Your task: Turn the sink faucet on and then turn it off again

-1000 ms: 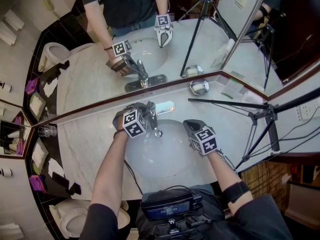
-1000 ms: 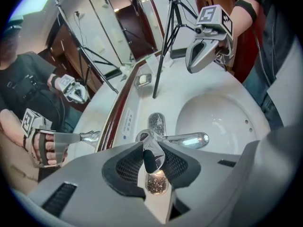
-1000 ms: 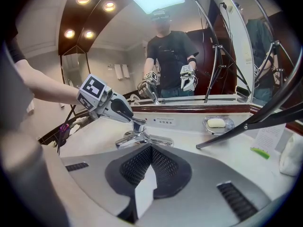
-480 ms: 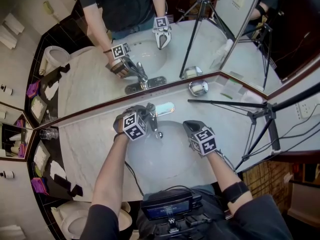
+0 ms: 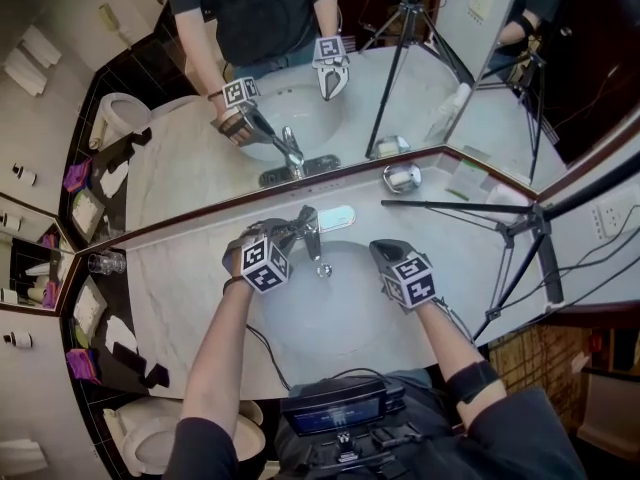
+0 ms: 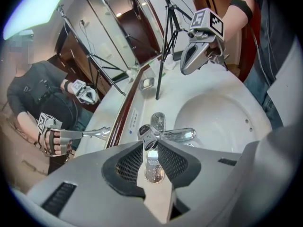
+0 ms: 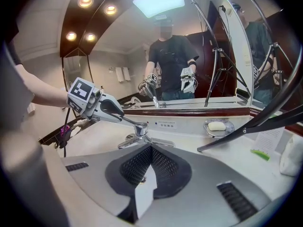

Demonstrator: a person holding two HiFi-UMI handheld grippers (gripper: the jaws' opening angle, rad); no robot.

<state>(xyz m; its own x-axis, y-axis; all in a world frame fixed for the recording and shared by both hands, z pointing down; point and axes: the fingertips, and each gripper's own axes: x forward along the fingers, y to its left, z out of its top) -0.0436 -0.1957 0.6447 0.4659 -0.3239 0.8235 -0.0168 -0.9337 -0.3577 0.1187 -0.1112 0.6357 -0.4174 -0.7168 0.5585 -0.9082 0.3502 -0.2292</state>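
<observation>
The left gripper [image 6: 150,144], its fingers pinching the lever [image 6: 153,167] of the faucet [image 5: 310,234] at the back edge of the counter [image 5: 190,278], has lifted it, so the turning on seems under way; the right gripper [image 7: 151,148] keeps its fingers pressed together.

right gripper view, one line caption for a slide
Left gripper clamps the faucet lever; right gripper idle in the foreground, fingers shut.

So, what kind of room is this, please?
Most likely a bathroom, perhaps a hotel one: a sink with a chrome faucet, a wide mirror behind it, and a toilet to one side.
</observation>
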